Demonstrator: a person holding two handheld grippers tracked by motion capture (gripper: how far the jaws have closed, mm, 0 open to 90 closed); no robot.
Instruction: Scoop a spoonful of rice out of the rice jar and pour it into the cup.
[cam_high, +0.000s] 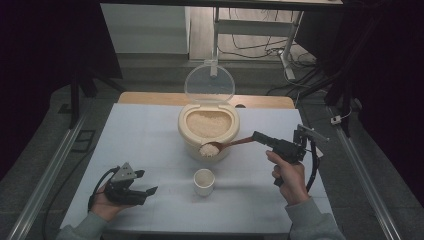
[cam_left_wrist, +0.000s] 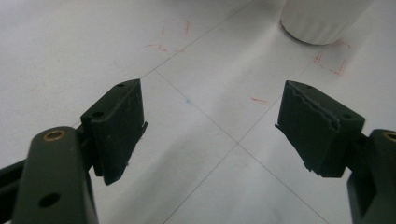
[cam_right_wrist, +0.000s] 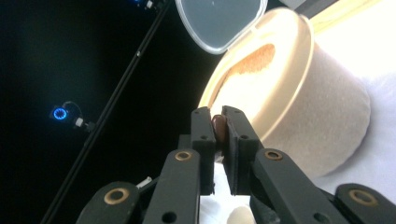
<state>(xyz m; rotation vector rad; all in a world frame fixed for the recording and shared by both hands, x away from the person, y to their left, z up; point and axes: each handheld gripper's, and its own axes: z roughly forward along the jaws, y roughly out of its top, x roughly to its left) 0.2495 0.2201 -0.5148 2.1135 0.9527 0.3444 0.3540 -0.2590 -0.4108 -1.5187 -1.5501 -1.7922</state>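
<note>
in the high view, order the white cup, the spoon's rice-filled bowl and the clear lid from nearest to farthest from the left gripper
Measured from the left gripper, at the table's near left, jaws open:
1. White cup, just to its right near the table's middle.
2. Spoon's rice-filled bowl, farther back, against the front of the rice container.
3. Clear lid, standing up behind the container, at the far side.

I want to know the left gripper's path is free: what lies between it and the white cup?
Nothing: in the high view the table between the left gripper and the cup is bare; the left gripper view shows faint red marks there.
</note>
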